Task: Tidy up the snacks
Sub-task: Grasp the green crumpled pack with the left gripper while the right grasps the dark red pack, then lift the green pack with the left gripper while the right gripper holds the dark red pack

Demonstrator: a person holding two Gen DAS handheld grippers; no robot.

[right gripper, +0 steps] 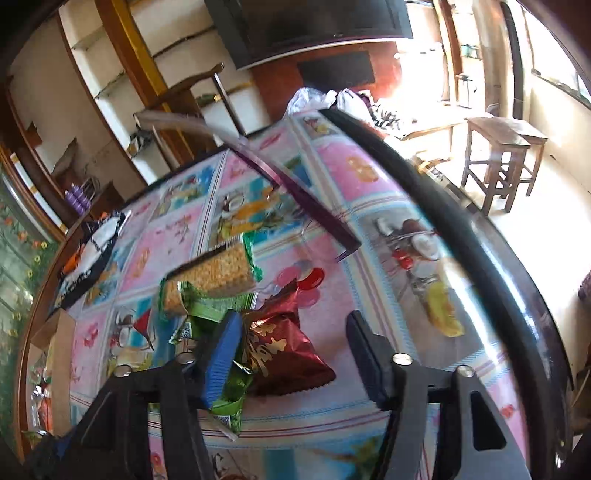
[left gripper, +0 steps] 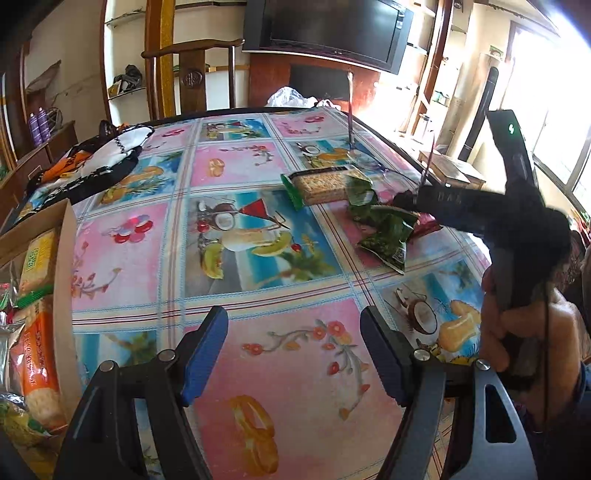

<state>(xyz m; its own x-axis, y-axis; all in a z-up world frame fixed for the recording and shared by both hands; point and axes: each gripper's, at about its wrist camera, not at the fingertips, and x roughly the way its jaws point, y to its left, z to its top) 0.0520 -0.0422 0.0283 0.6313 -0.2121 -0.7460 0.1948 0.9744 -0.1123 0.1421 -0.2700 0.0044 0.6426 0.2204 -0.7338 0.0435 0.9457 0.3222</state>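
A small heap of snacks lies on the table: a red foil packet, green packets and a long cracker pack in green-edged wrap. In the left wrist view the heap sits toward two o'clock. The right gripper straddles the red foil packet, jaws apart, its left pad against the green packets while the right pad stands clear of the red one. The left gripper hangs open over bare cloth, nothing between its jaws. The table wears a glossy cloth of pink and blue fruit-and-flower squares. At nine o'clock, a cardboard box holds more cracker packs. At eleven o'clock lies a black, white and orange bag. Beyond the table stand a wooden chair, shelves, a dark television and a wooden stool.
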